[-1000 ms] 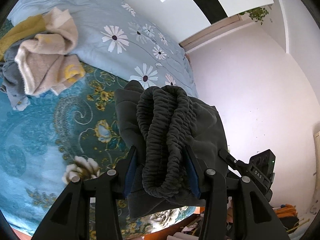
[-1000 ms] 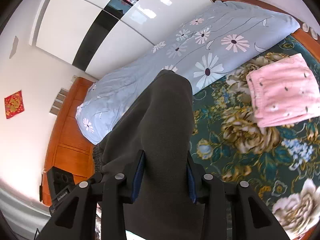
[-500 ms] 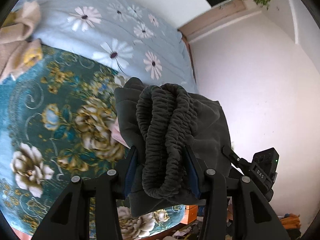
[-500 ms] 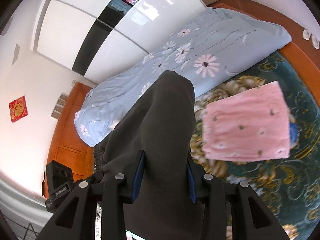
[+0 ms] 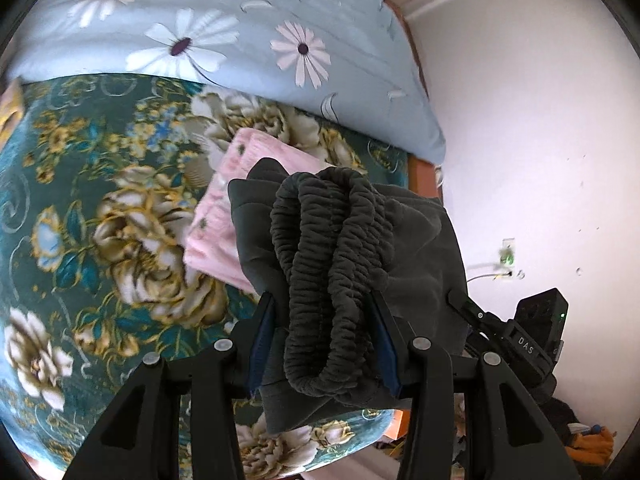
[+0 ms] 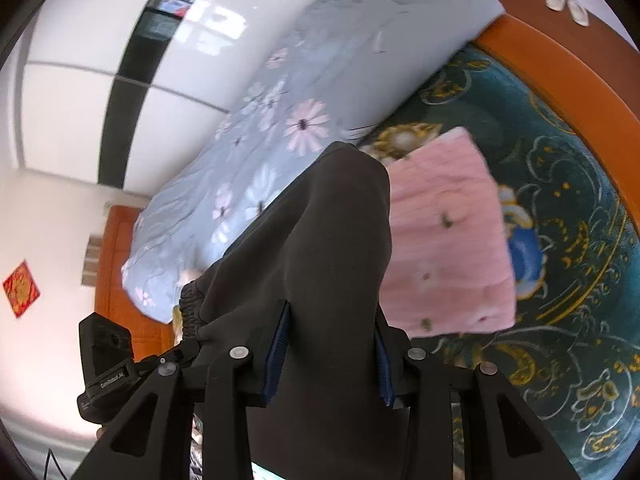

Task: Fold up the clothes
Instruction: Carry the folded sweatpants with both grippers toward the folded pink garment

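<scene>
Both grippers hold one folded pair of dark grey trousers above the bed. My left gripper (image 5: 322, 344) is shut on the bunched elastic waistband (image 5: 320, 256). My right gripper (image 6: 330, 356) is shut on the smooth folded leg part of the dark grey trousers (image 6: 320, 248). A folded pink garment (image 6: 444, 236) lies on the teal floral bedspread (image 6: 560, 184) just beyond and under the trousers; it also shows in the left wrist view (image 5: 224, 216), partly hidden by the trousers.
A light blue daisy-print quilt (image 5: 224, 40) lies along the far side of the bed. The orange wooden bed frame (image 6: 560, 64) edges the bedspread. A white wall (image 5: 540, 140) is close on the right; white wardrobe doors (image 6: 100, 80) stand behind.
Both grippers carried the trousers to the right across the bed toward the pink garment, which now sits close under them. The beige clothes pile has left the left wrist view.
</scene>
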{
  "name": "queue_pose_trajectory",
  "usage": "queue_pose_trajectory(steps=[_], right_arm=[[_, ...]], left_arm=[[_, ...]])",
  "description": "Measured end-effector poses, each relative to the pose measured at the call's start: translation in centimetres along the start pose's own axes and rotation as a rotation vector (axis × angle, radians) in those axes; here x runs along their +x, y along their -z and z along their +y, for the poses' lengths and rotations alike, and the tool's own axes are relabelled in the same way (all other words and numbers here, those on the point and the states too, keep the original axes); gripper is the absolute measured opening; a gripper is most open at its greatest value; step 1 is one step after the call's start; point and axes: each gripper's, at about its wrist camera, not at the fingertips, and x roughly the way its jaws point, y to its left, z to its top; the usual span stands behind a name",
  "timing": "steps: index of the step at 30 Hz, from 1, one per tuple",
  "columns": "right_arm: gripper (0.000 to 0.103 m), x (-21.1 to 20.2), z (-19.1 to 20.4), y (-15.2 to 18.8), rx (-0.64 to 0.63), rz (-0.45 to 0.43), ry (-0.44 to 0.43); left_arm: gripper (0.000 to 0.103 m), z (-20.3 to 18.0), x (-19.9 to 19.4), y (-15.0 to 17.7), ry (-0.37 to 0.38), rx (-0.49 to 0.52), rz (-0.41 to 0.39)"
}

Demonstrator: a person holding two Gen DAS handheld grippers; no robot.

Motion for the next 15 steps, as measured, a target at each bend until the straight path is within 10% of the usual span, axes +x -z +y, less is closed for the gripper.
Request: queue_pose_trajectory(steps=[15], right_arm=[[0.040, 7.6, -6.0, -6.5, 0.083, 0.025, 0.120]], left_arm=[[0.042, 1.7, 9.5, -7.8, -0.070, -0.007, 0.079]])
